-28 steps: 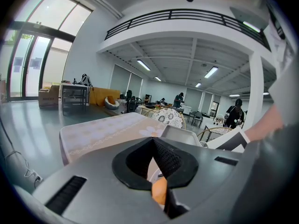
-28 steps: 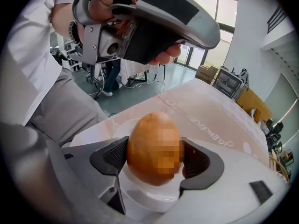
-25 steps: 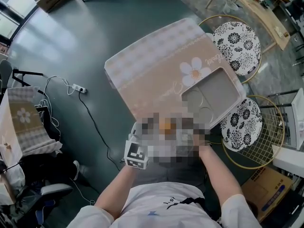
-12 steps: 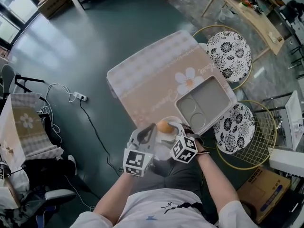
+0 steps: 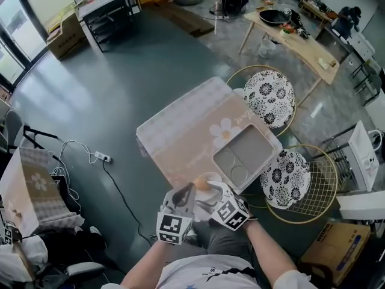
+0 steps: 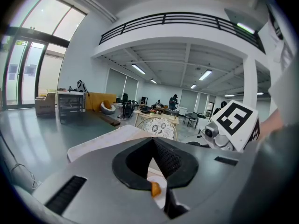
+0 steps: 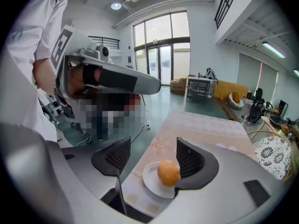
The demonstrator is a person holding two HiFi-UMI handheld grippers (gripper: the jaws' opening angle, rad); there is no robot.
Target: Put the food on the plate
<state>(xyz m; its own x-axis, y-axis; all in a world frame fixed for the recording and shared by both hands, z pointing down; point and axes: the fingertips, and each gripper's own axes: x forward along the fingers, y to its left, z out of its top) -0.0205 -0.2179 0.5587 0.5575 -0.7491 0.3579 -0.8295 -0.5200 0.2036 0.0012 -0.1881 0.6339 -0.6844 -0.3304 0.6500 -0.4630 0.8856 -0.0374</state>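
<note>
A round orange piece of food (image 5: pixel 202 184) lies on a small white plate (image 5: pixel 210 179) at the near edge of the table (image 5: pixel 180 125). In the right gripper view the food (image 7: pixel 168 172) rests on the plate (image 7: pixel 152 178) just beyond my right gripper (image 7: pixel 152 146), whose jaws stand open and empty. That right gripper (image 5: pixel 215 191) hovers at the plate's near right. My left gripper (image 5: pixel 190 191) is at the plate's near left. Its jaws (image 6: pixel 153 141) meet, pads together, holding nothing. A sliver of the food (image 6: pixel 155 189) shows below them.
A grey compartment tray (image 5: pixel 243 155) lies on the flowered pink tablecloth to the right of the plate. Two stools with black-and-white cushions (image 5: pixel 271 98) (image 5: pixel 287 170) stand by the table's right side. A power strip (image 5: pixel 100 157) and cable lie on the floor at left.
The head view has swung up and the table looks farther off. Both grippers stay beside the plate, and the food has not left it.
</note>
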